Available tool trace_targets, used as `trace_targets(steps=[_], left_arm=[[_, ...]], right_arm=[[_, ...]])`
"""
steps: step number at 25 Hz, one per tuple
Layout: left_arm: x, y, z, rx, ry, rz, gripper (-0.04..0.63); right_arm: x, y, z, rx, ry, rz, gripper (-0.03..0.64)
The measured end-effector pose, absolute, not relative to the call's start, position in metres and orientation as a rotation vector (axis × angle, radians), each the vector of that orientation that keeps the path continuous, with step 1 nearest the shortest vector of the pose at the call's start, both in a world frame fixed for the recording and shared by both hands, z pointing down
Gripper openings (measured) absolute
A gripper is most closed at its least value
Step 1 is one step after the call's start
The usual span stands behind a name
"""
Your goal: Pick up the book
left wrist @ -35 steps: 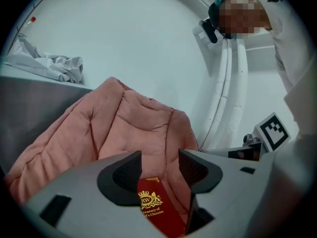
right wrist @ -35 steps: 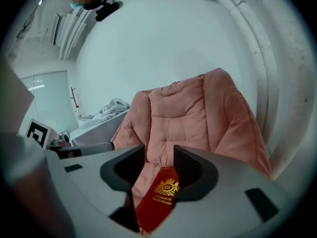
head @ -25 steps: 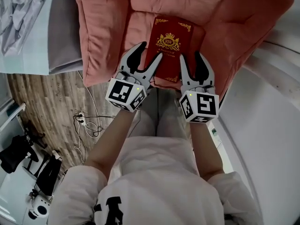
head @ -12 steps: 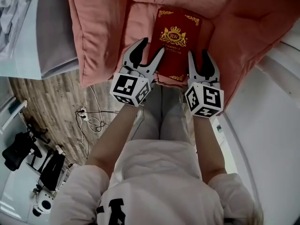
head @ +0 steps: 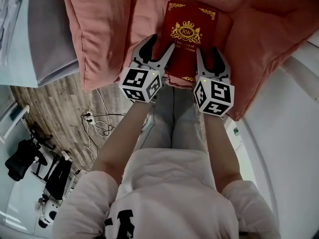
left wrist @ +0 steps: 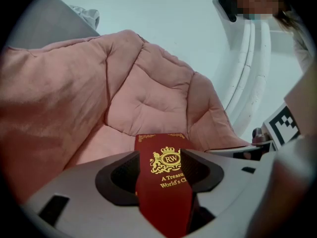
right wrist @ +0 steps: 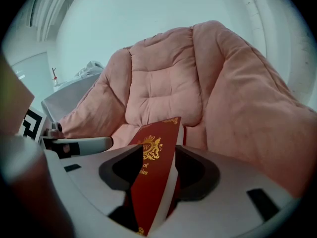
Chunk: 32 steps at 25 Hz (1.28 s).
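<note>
Armchair cushions (head: 99, 29) crowd the book (head: 189, 34); unclenched left tongs (head: 162, 42) and right tongs (head: 207, 51) straddle its near corners.

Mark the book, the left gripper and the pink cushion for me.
book (head: 187, 33): head view, red cover at the gold crest.
left gripper (head: 160, 45): head view, midway between its fingertips.
pink cushion (head: 99, 29): head view, bare padded left side.

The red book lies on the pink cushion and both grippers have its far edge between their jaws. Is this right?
Not the far edge. The red book lies on the pink cushion, and the left gripper and right gripper have its near edge between their jaws, as the head view shows.
</note>
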<state>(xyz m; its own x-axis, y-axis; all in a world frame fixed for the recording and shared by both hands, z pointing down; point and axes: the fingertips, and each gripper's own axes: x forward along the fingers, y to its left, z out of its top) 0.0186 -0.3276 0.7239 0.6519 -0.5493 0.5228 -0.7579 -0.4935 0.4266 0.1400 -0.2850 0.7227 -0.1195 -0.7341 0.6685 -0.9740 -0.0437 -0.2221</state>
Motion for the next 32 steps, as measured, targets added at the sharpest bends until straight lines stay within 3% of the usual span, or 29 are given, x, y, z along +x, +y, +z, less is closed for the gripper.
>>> trace_targets(steps=[15,32], left_arm=[[0.025,-0.317,0.773,2.115,-0.916,0.493,0.304],[0.031,-0.317,0.814,1.998,-0.843,0.535,0.325]], right_arm=[[0.129,-0.282,0.758,1.74,-1.798,1.039,0.236],[0.133,-0.277,0.792,1.768,-1.766,1.232,0.274]])
